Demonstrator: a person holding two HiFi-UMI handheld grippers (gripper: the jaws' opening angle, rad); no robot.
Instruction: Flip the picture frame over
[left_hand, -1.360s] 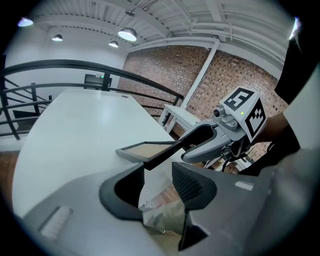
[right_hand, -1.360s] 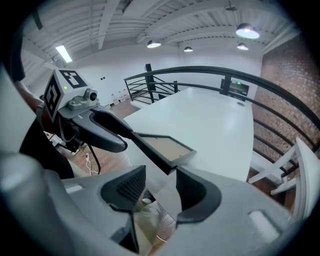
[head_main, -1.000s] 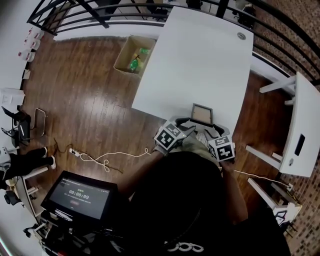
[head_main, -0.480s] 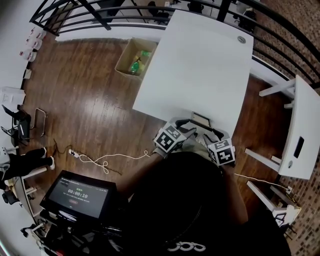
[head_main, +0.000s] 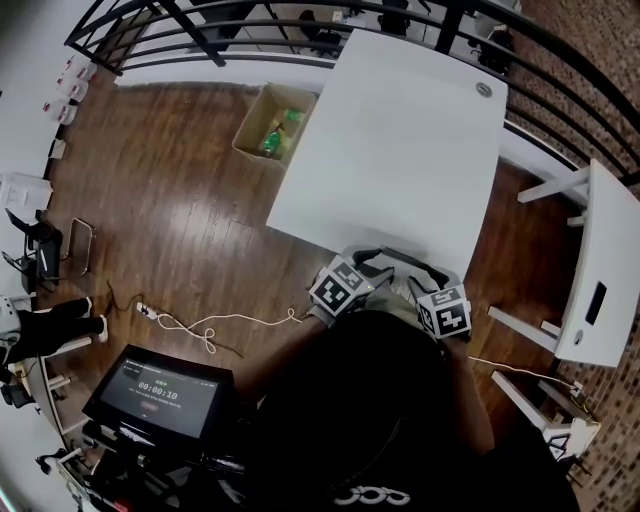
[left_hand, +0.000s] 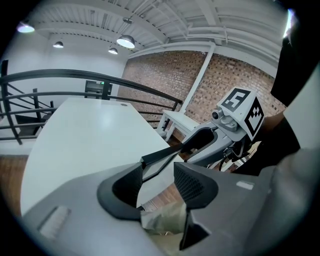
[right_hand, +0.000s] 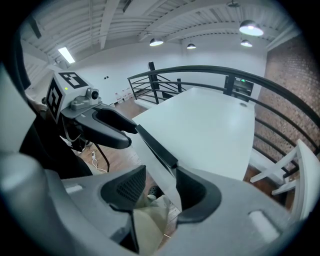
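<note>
Frame is tipped up off the table, right at the table's near edge, close to the person. It is not lying flat. It slants between the two grippers, with one end at each.

The left gripper has its jaws wide apart, and they have just been opening. One corner of the frame sits between them and touches one pad, but nothing squeezes it. The right gripper is at the other end. Its jaws stand apart too. The frame's dark rim leans on one pad, and a gap shows between the frame and the other pad. So it looks let go, not pinched.

Past the table's far edge runs a black rail.

I think the flip is about half done. The frame is up, but not yet down on its other side. Next it needs to tip over and be laid down softly, a bit further in from the near edge. If not, it may slide off onto the floor.
</note>
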